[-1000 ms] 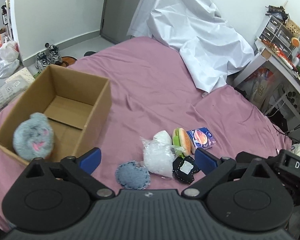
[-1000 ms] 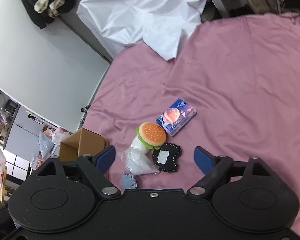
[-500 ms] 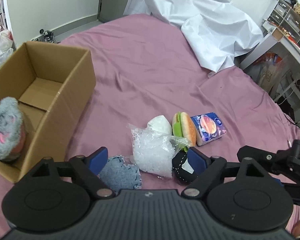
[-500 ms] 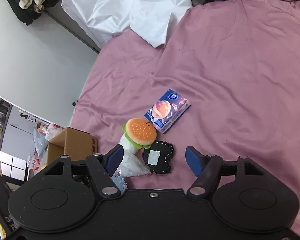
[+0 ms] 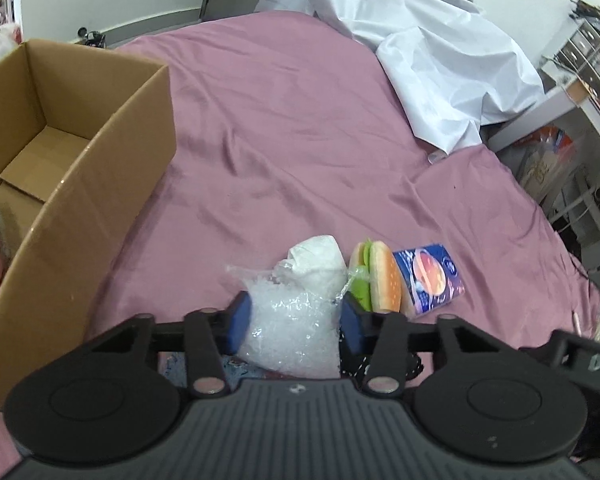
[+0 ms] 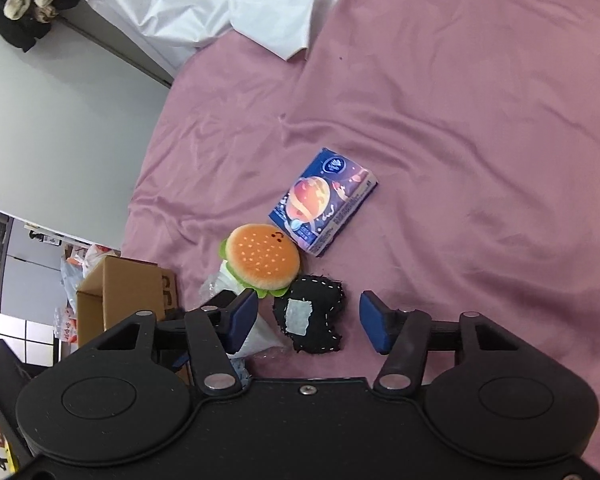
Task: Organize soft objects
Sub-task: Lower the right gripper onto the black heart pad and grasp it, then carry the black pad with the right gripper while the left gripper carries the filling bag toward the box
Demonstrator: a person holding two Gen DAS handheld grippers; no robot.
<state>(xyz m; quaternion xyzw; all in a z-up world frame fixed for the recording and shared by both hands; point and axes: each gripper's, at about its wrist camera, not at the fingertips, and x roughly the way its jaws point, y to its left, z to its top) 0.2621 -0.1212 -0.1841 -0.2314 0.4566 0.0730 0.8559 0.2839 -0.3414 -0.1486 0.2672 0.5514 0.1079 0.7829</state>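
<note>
Crinkly clear plastic bag (image 5: 292,328) sits right between the wide-open blue pads of the left gripper (image 5: 294,320) (nothing squeezed yet), brown cardboard box (image 5: 72,184) off to its left.

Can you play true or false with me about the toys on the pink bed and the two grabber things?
1. The burger toy lies on the pink bedsheet. True.
2. The burger toy is inside the cardboard box. False: it lies on the sheet, outside the box.
3. The left gripper has the clear plastic bag between its fingers. True.
4. The right gripper is squeezing the blue tissue pack. False: it is open, with the black patch between its fingers.
5. The blue tissue pack sits right beside the burger toy. True.
</note>
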